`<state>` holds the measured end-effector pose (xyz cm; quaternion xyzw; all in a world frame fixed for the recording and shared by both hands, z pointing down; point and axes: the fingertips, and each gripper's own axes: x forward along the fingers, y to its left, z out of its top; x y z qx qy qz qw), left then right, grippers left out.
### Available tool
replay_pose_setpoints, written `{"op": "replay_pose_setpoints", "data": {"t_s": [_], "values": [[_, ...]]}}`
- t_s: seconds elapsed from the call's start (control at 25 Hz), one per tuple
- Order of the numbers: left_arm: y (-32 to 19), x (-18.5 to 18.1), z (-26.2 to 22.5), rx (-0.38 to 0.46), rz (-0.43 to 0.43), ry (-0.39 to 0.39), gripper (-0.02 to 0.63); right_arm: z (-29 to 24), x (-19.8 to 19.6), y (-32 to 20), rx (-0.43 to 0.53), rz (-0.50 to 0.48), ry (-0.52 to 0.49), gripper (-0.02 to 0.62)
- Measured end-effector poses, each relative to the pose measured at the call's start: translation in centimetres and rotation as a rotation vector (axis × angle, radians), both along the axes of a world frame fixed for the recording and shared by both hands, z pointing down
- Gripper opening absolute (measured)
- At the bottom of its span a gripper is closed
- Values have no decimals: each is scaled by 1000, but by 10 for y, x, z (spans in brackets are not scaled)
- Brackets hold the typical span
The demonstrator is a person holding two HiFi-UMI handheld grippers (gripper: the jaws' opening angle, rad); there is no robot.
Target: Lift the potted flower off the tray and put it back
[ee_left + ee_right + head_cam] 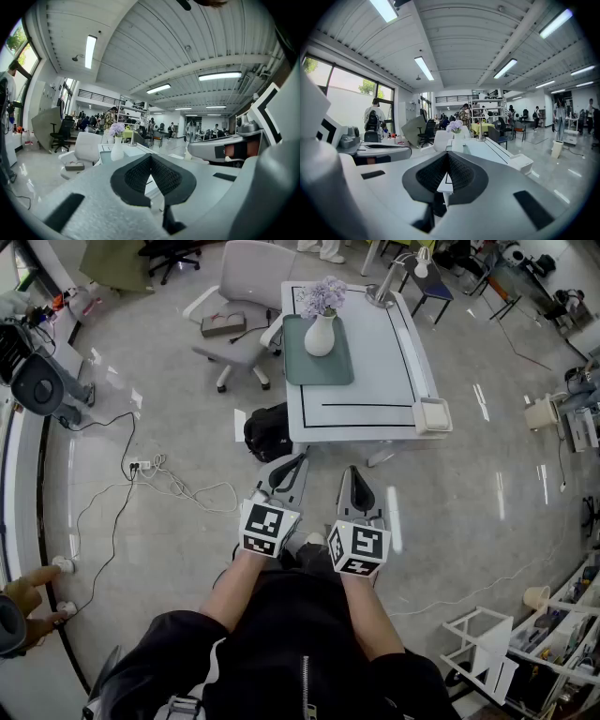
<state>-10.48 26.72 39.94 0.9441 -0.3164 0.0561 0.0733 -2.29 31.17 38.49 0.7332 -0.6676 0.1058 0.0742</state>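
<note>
The potted flower [321, 317], purple blooms in a white vase, stands on a green tray [319, 367] at the far left of a white table [375, 362]. Both grippers are held close to my body, well short of the table, and point towards it. My left gripper [298, 457] is shut with nothing in it, and so is my right gripper [353, 470]. In the left gripper view the closed jaws [151, 157] frame the distant vase [117, 149]. The right gripper view shows its closed jaws [447, 154] below the far flower [454, 125].
A grey office chair [239, 310] stands left of the table, with a black bag [268, 432] on the floor by the table's near left corner. A white box [432, 414] sits on the near right corner and a desk lamp [380, 292] at the back. Cables [141, 470] trail across the floor on the left.
</note>
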Motion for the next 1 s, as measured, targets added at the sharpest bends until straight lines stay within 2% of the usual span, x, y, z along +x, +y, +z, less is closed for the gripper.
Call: {"op": "replay_pose_setpoints", "data": {"t_s": [0.48,0.76,1.0], "values": [[-8,-11,0,0,-9,4,5,3,-16,-10,-2,-21,-6,6],[-13,-20,-3,0,-12,13,5,-6,-29,-16,32,-39,-31,6],[-24,-19,3,-22,-17,17,5,-4,-30,-27,25,-52,-43,6]]}}
